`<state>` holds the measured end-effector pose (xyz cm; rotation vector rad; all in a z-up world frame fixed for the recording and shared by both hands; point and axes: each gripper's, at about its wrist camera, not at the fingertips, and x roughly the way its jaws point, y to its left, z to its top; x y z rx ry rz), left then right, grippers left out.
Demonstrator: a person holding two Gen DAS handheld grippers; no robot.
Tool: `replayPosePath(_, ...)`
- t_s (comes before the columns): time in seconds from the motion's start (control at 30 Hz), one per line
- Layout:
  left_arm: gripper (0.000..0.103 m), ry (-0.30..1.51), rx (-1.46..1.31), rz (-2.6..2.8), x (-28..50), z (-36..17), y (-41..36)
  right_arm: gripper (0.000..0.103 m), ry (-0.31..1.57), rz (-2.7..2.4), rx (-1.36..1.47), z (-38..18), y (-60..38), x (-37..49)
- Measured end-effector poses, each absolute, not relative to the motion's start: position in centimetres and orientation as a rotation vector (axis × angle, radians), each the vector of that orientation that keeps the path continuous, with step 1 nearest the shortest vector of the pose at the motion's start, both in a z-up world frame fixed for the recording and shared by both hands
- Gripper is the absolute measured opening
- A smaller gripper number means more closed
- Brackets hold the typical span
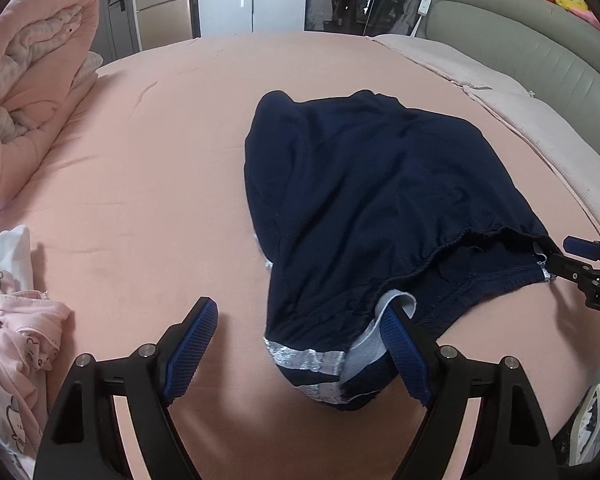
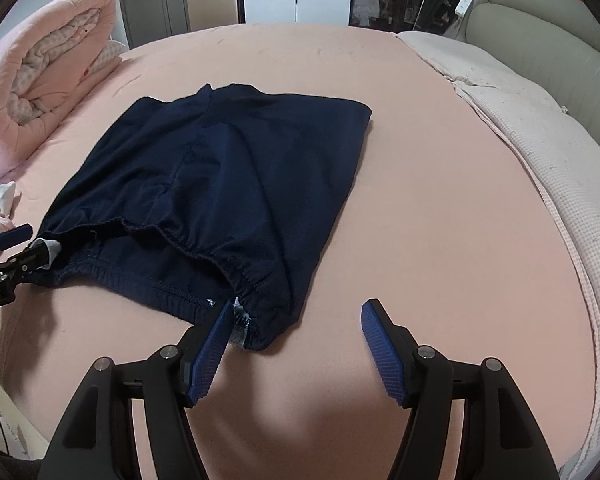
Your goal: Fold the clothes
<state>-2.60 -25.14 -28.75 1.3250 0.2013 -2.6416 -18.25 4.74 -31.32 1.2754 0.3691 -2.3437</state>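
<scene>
Two tongs at the waistband, both spread wide, neither gripping.

My left tongs (image 1: 304, 322) and right tongs (image 2: 296, 316) sit at opposite ends of the elastic waistband of the navy shorts (image 1: 364, 184), which lie flat on the pink bed (image 1: 148, 160) (legs pointing away from me). I judge this placement suits lifting the band evenly for a fold. Each inner finger touches cloth; how far fabric runs between the fingers is unclear.

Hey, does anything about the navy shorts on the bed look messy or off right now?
Yes. The navy shorts lie rumpled on the pink bed: the elastic waistband gapes open in a bunched arc rather than lying flat, and a pale inner patch shows at each waist corner. Both the left claw and the right claw are open.
</scene>
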Motion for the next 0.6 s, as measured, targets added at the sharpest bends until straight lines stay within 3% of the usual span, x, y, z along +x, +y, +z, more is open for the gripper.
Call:
replayPosePath(0.27, 0.081, 0.153, 1.322, -2.615, -2.2, -29.0, -25.1, 0.066, 0.411, -2.359, 1.261, -31.8, 4.2, -18.3)
replayPosePath(0.4, 0.066, 0.123, 1.32, -2.59, -2.0, -29.1, -24.7, 0.063, 0.405, -2.374, 1.254, -31.9, 4.3, -18.4)
replayPosePath(0.6, 0.045, 0.131, 1.328, -2.606, -1.9, -29.1, -24.3, 0.033, 0.392, -2.39, 1.235, -31.7, 4.6, -18.0)
